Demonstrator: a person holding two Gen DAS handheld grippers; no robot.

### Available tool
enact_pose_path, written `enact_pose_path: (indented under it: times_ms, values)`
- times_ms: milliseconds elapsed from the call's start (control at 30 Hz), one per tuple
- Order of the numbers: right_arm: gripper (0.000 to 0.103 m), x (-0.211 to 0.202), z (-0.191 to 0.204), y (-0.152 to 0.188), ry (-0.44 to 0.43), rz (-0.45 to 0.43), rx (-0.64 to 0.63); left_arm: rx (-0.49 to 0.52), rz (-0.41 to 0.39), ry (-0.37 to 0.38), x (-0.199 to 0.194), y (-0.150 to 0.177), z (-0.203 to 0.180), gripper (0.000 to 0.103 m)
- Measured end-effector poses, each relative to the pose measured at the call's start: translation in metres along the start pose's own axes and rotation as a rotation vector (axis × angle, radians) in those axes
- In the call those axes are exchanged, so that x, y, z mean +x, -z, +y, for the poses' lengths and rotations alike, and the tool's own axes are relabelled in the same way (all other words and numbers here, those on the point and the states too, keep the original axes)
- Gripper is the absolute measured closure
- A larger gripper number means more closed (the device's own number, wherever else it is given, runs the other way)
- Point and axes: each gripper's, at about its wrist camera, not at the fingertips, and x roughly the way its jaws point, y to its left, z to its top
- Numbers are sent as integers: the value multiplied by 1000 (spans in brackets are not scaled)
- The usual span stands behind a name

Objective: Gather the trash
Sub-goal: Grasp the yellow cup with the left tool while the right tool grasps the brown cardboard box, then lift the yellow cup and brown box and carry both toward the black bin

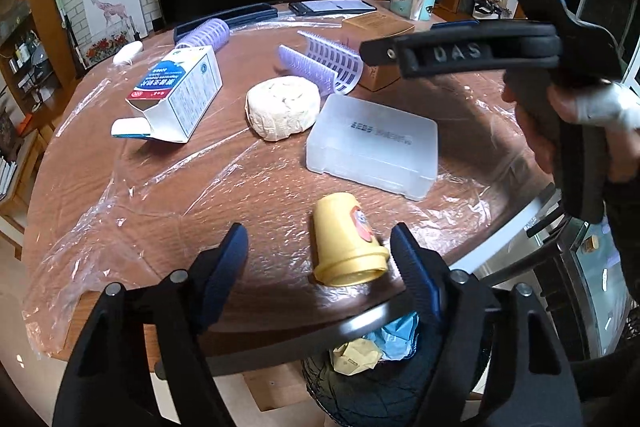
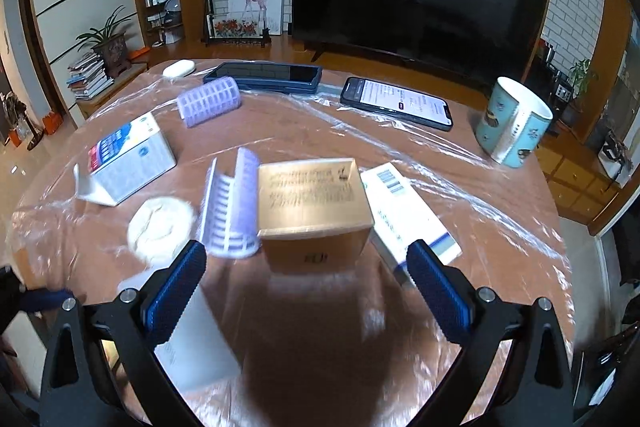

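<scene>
Yellow cup (image 1: 347,241), lying tipped on the plastic-covered surface (image 1: 160,187) near its front edge, between the fingers of the left gripper (image 1: 320,259): rim just beside the right finger (image 1: 412,267), possibly touching it, and a clear gap to the left finger (image 1: 226,263). The fingers stand partly apart and do not yet clamp the cup. Judged step: gripping the cup for disposal. To do it well, shift the gripper so the cup sits midway, close across its tapered wall near the rim, and squeeze lightly, since a thin cup may buckle or roll on the slick film. Below the fingers, past the surface edge, a dark bin (image 1: 380,387) already holding crumpled paper (image 1: 356,357) is the likely drop point.

Right gripper (image 2: 306,283): fingers wide, nothing between them, hovering over a brown box (image 2: 312,211); the view is blurred. The left wrist view alone shows the cup, the bin, a translucent case (image 1: 372,147) and the right gripper from outside. The right wrist view alone shows the lit phone (image 2: 398,103) and a white carton (image 2: 408,211) touching the box.
</scene>
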Motion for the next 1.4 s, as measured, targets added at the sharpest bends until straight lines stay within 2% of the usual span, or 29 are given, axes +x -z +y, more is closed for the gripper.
enact_pose_path:
  times_ms: [100,200,300,367,433,567,967,1400]
  values:
    - [4,8,-4,-4,-17,8,15,2,2,9,2,0,2,32]
    - [7,14,-9,-6,-42,17,31,17,16,8,5,-1,1,44]
    - [16,16,-15,-8,-68,6,55,26,24,14,7,-1,1,55]
    - [34,18,-16,-9,-101,17,72,34,24,12,8,-2,1,61]
    - [42,19,-19,-9,-122,28,92,32,25,15,9,-4,3,64]
    - [45,9,-23,-6,-157,10,121,1,19,22,9,-6,10,64]
    - [45,-23,-34,11,-248,-1,246,-57,-4,20,9,-18,23,64]
    - [46,-52,-29,35,-245,-7,249,-103,-30,30,1,-25,29,65]
